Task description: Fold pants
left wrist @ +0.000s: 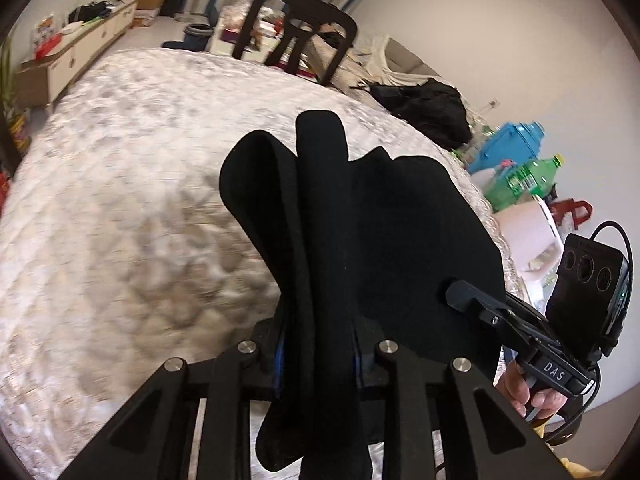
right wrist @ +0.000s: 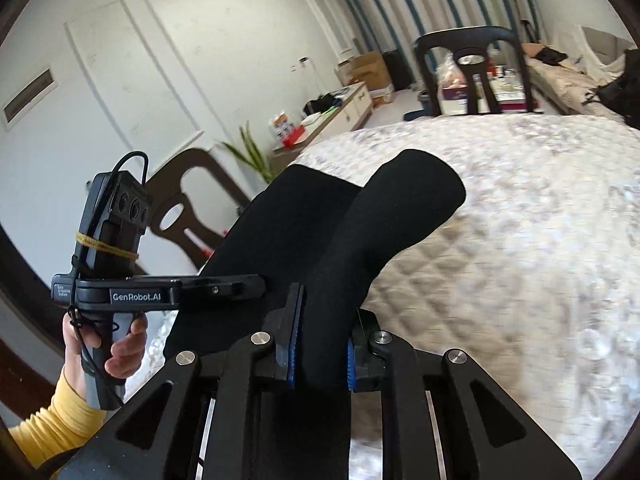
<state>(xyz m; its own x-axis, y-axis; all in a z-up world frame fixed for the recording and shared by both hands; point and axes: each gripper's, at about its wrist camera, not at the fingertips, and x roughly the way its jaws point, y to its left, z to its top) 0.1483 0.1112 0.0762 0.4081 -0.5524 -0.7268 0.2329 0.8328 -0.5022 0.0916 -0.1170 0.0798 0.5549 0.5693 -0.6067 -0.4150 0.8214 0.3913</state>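
- Black pants (left wrist: 360,240) are lifted off the quilted white bedspread (left wrist: 120,200), bunched in thick folds and hanging between both grippers.
- Left gripper (left wrist: 316,344): pads clamped on a fold of the pants; cloth spills up over the fingers and drapes down below them.
- Right gripper (right wrist: 320,356): blue pads (right wrist: 293,360) pinched on another thick fold, which rises past the jaws and curls over.
- Each wrist view shows the other gripper gripping the pants' edge: the right one beside the left, held by a hand (left wrist: 528,392); the left one held by a hand (right wrist: 108,356) in a yellow sleeve (right wrist: 52,428).
- Black chair (left wrist: 296,28) stands beyond the bed's far edge.
- Green bottle (left wrist: 528,180) and blue container (left wrist: 508,144) sit in the clutter off the bed's right side.
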